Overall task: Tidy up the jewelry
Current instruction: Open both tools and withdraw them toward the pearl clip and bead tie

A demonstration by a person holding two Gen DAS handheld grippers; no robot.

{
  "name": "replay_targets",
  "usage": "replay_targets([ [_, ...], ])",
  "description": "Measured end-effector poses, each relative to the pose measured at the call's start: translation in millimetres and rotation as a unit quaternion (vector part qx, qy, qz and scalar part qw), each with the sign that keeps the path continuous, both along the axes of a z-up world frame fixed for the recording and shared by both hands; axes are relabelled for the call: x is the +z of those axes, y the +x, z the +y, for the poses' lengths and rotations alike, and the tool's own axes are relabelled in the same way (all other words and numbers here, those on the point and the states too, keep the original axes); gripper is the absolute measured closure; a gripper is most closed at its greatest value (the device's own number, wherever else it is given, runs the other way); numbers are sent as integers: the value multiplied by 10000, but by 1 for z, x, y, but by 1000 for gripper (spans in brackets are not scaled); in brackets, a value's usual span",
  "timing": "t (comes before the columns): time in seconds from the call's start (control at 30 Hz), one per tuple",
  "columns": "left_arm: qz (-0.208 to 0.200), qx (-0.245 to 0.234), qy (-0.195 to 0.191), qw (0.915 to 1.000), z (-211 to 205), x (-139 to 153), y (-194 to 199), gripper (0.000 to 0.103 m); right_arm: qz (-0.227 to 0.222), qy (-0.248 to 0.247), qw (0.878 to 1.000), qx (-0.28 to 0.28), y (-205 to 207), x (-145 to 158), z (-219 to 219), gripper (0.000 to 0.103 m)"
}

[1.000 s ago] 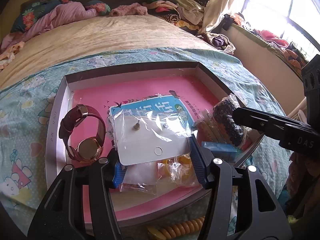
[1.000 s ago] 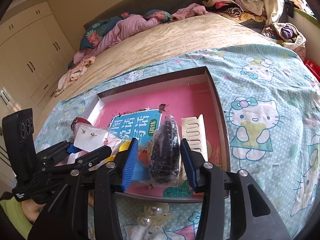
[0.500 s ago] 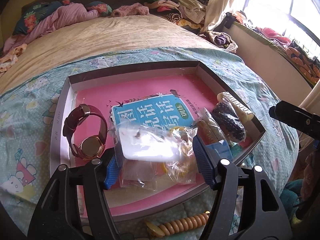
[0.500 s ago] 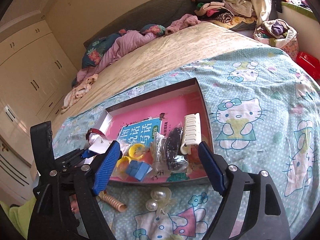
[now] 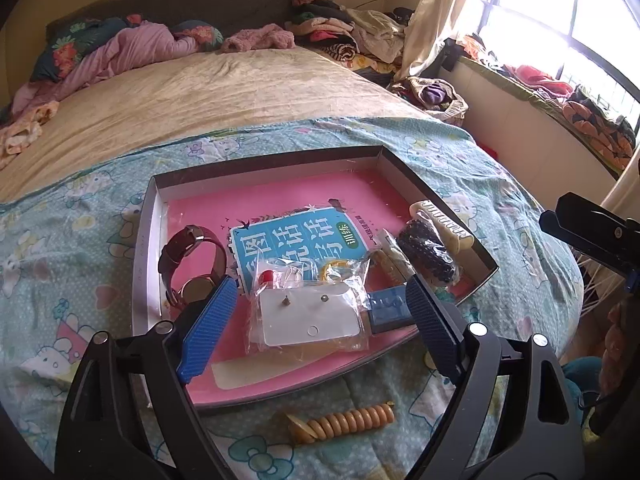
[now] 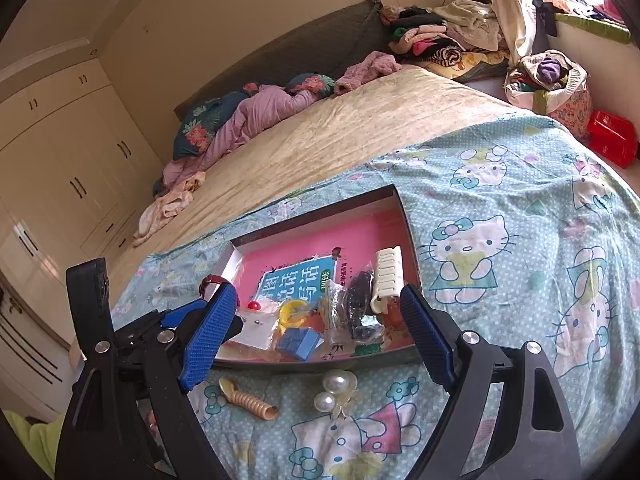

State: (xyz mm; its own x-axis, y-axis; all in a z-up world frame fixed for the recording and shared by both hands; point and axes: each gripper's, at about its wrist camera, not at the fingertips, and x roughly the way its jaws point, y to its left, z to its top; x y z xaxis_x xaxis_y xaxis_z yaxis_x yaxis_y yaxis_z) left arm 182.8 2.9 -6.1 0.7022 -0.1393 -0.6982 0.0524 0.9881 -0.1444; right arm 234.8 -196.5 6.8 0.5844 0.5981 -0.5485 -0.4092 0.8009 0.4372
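— Are the claws holding anything?
— No. The left gripper (image 5: pixel 320 312) and right gripper (image 6: pixel 316 332) have just opened wide, both empty.
— Where's the jewelry?
— The earring card (image 5: pixel 310 314) lies in the pink tray (image 5: pixel 144 240), near side. The pearl clip (image 6: pixel 338 390) lies on the blanket (image 6: pixel 520 208).

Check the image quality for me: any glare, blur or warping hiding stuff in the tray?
Left wrist view: window blown out white at top right, tray evenly lit and sharp, earring card readable through its bag. Right wrist view: contents sharp, tray small. Both: fisheye bends the bed edges, dark corners.
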Motion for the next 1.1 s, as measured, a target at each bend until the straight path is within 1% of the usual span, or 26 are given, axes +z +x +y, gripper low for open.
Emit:
replay_targets([
  [0.1, -50, 3, 22, 10000, 0, 6, -6, 16, -53, 33, 10000, 5, -5, 5, -1, 18],
  [0.2, -92, 4, 46, 9999, 0, 12, -13, 13, -93, 74, 9999, 1, -11, 11, -1, 15],
  [0.3, -153, 3, 86, 9998, 0, 16, -19, 12, -141, 86, 9999, 13, -17, 16, 0, 12],
  [0.6, -202, 12, 157, 9997, 3, 20, -37, 11, -198, -26, 9997, 171, -34, 21, 8, 11],
  [0.83, -10, 24, 219, 9998, 8, 6, -51, 11, -43, -238, 9992, 322, -41, 7, 13, 11],
  [1.0, 233, 13, 164, 9996, 10, -13, -60, 11, 156, -460, 9980, 394, -44, -11, 18, 11],
  [1.1, 441, -39, 27, 9990, 10, -29, -65, 11, 299, -590, 9969, 421, -44, -23, 20, 11],
])
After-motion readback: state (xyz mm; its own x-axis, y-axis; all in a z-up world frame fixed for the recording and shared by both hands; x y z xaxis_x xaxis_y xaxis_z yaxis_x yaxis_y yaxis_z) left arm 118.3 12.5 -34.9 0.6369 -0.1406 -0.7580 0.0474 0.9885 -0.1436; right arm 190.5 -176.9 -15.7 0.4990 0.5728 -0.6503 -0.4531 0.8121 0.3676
